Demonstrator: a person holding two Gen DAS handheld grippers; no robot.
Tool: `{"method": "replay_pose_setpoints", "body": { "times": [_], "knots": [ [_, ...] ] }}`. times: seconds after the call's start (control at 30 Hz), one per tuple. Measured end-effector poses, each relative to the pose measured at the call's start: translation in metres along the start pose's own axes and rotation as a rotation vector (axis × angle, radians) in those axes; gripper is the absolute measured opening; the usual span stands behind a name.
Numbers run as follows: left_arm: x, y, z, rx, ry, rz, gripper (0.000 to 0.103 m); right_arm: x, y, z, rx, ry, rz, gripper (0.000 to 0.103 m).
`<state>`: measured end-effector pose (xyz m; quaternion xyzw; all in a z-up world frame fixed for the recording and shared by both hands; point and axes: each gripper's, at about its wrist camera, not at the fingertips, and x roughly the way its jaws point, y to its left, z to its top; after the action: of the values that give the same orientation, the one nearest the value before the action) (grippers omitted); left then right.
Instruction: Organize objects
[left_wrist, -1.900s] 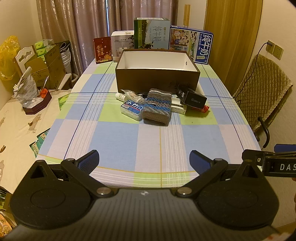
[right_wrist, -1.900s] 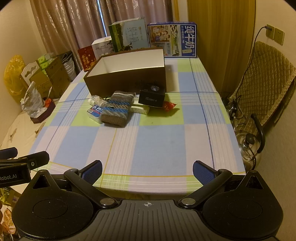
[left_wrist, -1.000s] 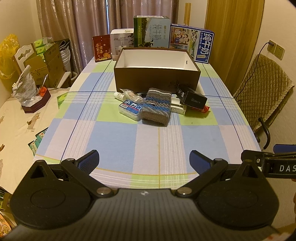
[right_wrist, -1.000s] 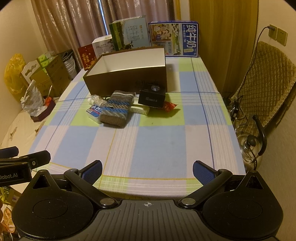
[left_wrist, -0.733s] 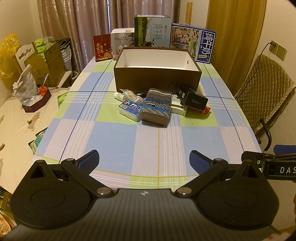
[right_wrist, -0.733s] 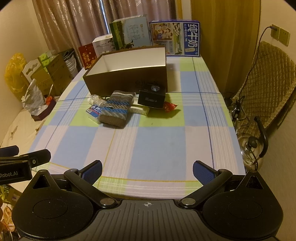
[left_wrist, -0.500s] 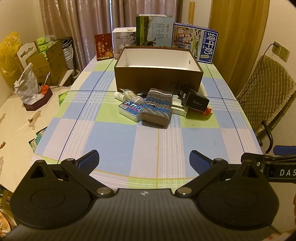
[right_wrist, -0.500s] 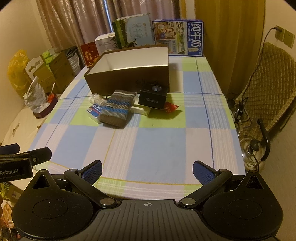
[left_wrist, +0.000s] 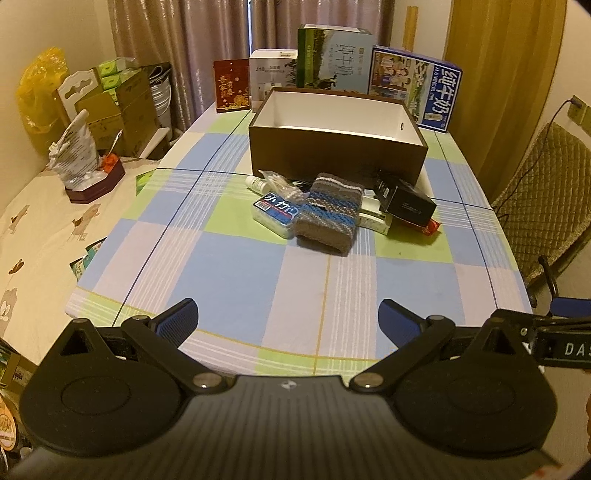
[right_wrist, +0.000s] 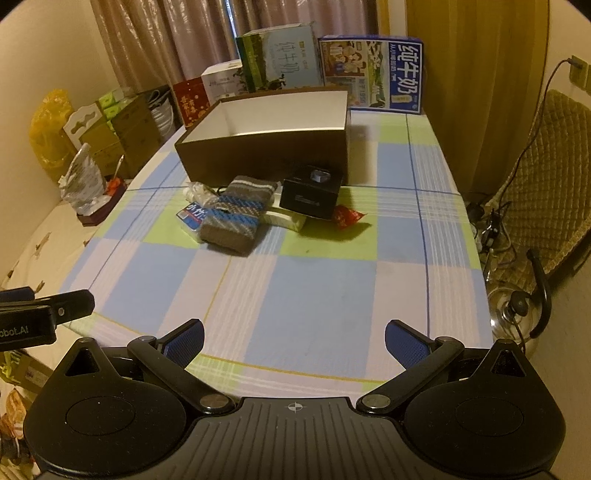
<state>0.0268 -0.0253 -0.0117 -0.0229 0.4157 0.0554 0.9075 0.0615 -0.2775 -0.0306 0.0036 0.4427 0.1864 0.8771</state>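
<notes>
Knitted wool is the easy one here: that striped knit piece (left_wrist: 328, 218) in the middle of the pile is soft and light, so you can pinch it pretty much anywhere along the folded edge and it'll just squish and come with you, though it may drag the blue-labelled pack (left_wrist: 275, 214) it's lying partly on. The black box (right_wrist: 309, 195) to its right looks stiff and smooth, probably a bit slick, so grab it across its short sides and squarely. It's resting on a flat white carton (right_wrist: 284, 219), with a red wrapper (right_wrist: 345, 216) poking out beside it, so lift straight up. The crinkly clear bag (left_wrist: 277, 181) and little white bottle (left_wrist: 255, 182) at the back are light and fiddly. Everything sits in a heap on the checked tablecloth (left_wrist: 236, 273), right in front of the open brown box (left_wrist: 336, 136), which looks empty from here. Both your left gripper (left_wrist: 287, 319) and right gripper (right_wrist: 294, 336) are spread wide with nothing in them, hanging over the near table edge, well apart from the pile.
</notes>
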Motion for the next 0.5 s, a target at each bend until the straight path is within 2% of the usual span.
{"method": "replay_pose_setpoints", "body": {
  "times": [0.27, 0.5],
  "knots": [
    [0.015, 0.006, 0.008, -0.021, 0.027, 0.010, 0.102, 0.017, -0.006, 0.009, -0.013, 0.023, 0.052, 0.101],
    [0.042, 0.021, 0.026, -0.018, 0.023, 0.002, 0.102, 0.037, -0.008, 0.022, 0.000, 0.012, 0.052, 0.101]
  ]
}}
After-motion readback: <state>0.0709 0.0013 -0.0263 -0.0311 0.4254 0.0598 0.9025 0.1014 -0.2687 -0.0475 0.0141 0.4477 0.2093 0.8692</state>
